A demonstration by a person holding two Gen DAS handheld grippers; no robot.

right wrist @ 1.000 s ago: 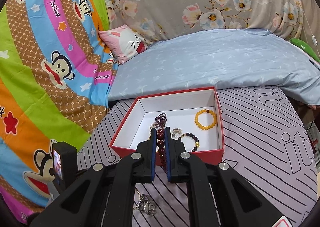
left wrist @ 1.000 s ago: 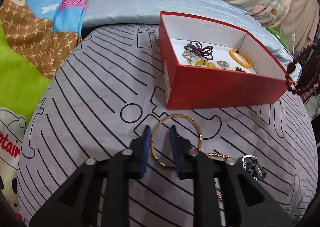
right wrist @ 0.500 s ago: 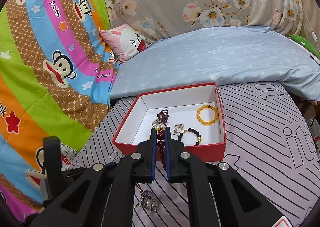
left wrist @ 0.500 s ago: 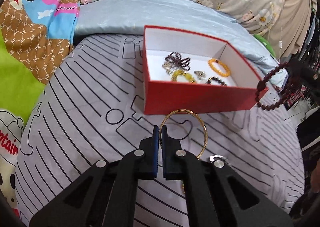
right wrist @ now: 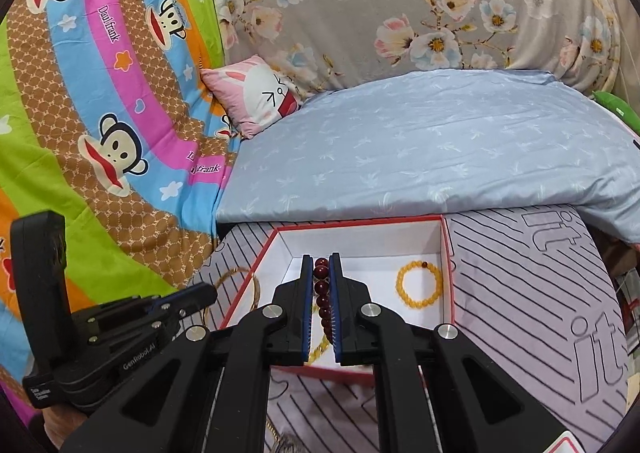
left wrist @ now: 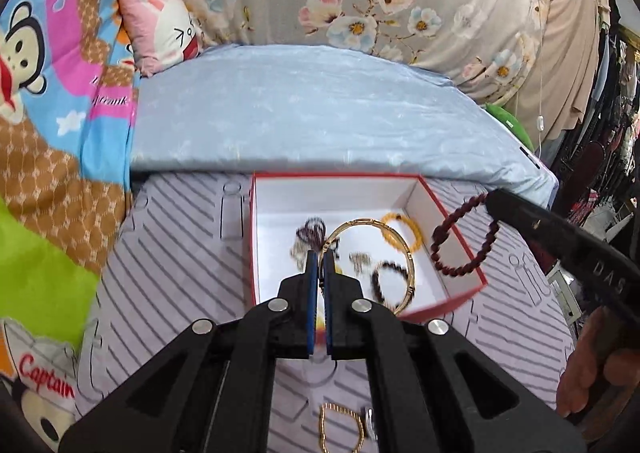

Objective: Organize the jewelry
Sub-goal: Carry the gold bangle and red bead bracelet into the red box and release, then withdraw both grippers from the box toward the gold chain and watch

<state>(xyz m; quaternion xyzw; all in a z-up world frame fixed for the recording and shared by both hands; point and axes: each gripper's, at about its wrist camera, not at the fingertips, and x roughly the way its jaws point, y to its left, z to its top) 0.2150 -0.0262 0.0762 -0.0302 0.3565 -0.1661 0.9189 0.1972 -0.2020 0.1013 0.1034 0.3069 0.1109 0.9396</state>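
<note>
A red box [left wrist: 253, 245] with a white inside stands on the striped grey mat. My left gripper [left wrist: 319, 257] is shut on a thin gold bangle [left wrist: 412, 273] and holds it over the box. My right gripper [right wrist: 321, 265] is shut on a dark red bead bracelet [right wrist: 321, 285], also over the box; the bracelet hangs at the box's right wall in the left wrist view [left wrist: 464, 241]. In the box lie an amber bead bracelet [right wrist: 419, 284], a dark bead bracelet [left wrist: 390, 280] and small pieces. The bangle also shows in the right wrist view [right wrist: 236, 274].
A gold chain [left wrist: 340, 429] and a silver piece [left wrist: 370, 419] lie on the mat [right wrist: 540, 293] near me. A blue pillow [right wrist: 420, 157] lies behind the box, a pink cushion [right wrist: 260, 97] and a cartoon blanket [right wrist: 100, 113] to the left.
My left gripper closed on the gold bangle on the mat and lifted it over the box. My right gripper carried the red bead bracelet forward over the box.
</note>
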